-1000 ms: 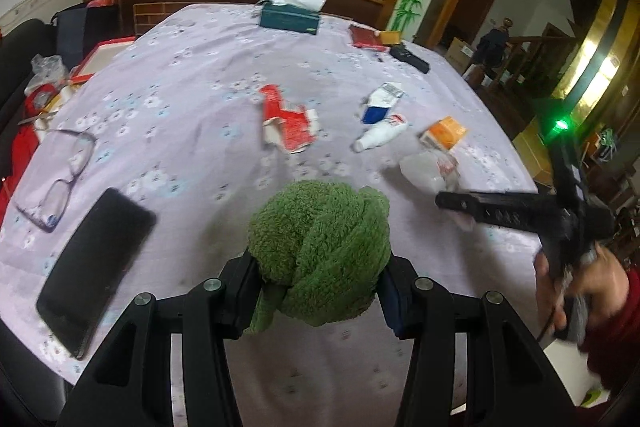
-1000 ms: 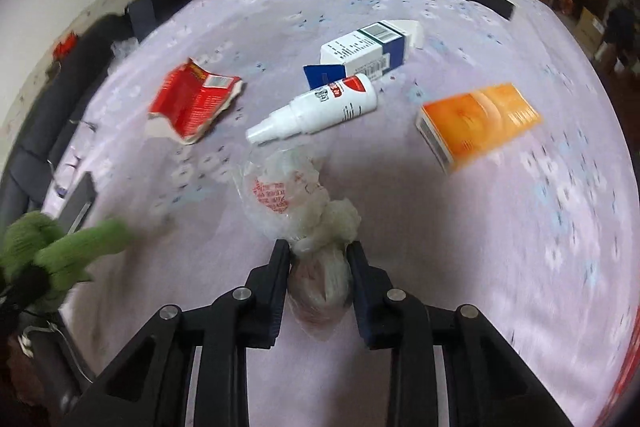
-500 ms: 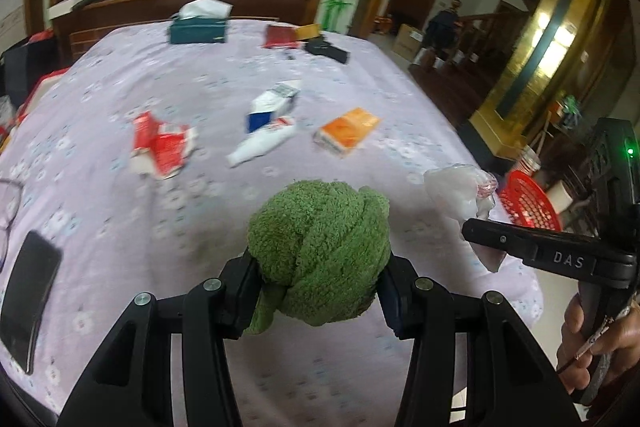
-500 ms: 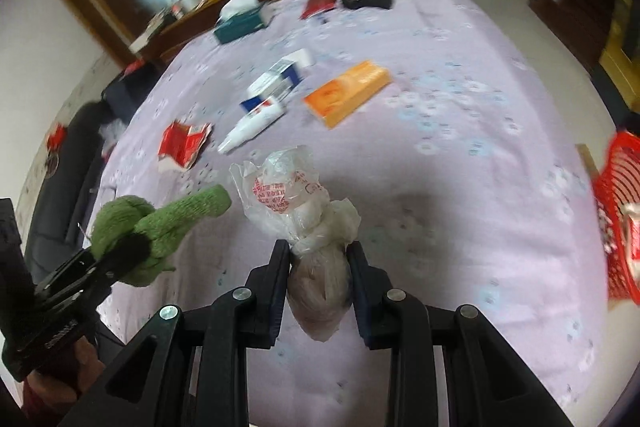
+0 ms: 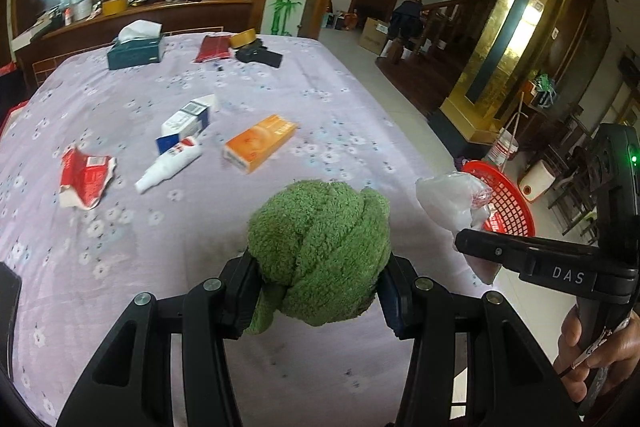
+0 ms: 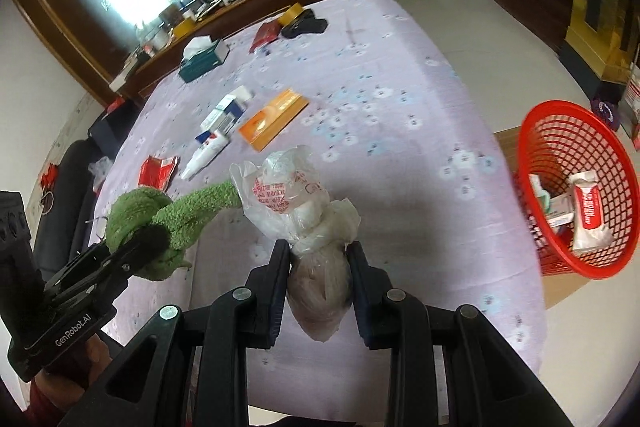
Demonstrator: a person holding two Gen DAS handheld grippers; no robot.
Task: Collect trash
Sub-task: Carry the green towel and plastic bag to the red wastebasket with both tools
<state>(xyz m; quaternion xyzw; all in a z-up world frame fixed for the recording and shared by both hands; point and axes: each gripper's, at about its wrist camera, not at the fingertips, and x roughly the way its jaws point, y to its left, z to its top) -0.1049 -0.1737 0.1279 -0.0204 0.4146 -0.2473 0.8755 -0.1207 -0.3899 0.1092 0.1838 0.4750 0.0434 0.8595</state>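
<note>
The knotted plastic bag (image 6: 298, 195) sits clamped in the right gripper (image 6: 318, 275), above the table's edge (image 6: 480, 131), short of the red basket (image 6: 536, 131) (already holding trash). Released here, it lands on cloth or floor. The left gripper (image 5: 316, 291) pinches a green knotted towel (image 5: 320, 247), whose loose tail could snag the bag.

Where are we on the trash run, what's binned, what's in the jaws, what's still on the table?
Done: the red basket already holds a few wrappers. In hand: the left gripper is shut on a green cloth bundle; the right gripper is shut on a tied plastic bag. Neither is over the basket yet. Left: the torn red packet, white tube, blue-and-white box and orange box.
</note>
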